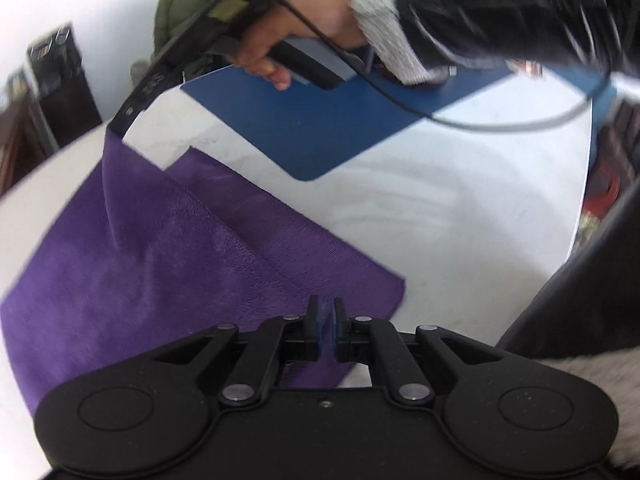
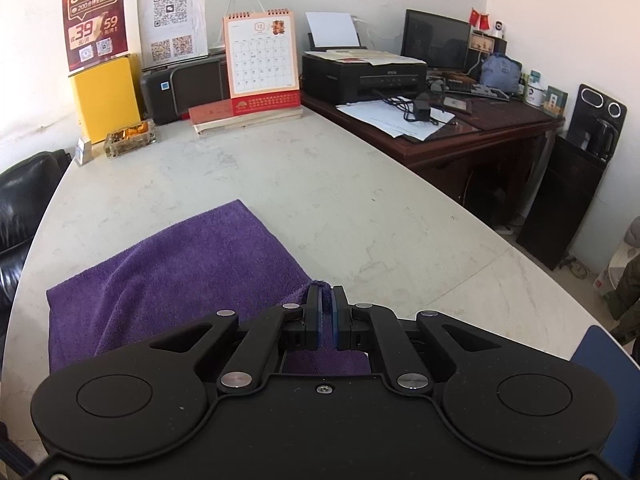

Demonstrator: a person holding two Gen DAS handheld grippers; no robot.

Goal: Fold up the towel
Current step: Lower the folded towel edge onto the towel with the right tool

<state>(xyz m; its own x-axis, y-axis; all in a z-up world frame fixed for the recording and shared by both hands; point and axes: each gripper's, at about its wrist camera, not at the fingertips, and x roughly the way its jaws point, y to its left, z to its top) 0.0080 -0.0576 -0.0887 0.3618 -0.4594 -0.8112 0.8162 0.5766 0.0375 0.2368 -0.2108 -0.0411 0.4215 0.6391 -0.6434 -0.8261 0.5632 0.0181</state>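
While both claws grip — left gripper (image 1: 327,330) pinched shut on towel (image 1: 160,264) edge, right gripper (image 2: 327,316) pinched shut on towel (image 2: 180,264) corner — purple cloth partly lifted, rest draped on white table (image 2: 320,184). Towel stretches forward and left from right claw; free far edge lies ahead, well apart from both. Likely next: carry held edge toward it. Readable: poster (image 2: 94,20) "80G", "39", "59"; calendar (image 2: 261,62) "12".

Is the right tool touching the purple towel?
Touching. The right wrist view shows the right tool shut on a corner of the purple towel, with a bit of purple cloth pinched between its blue pads and poking out above them.
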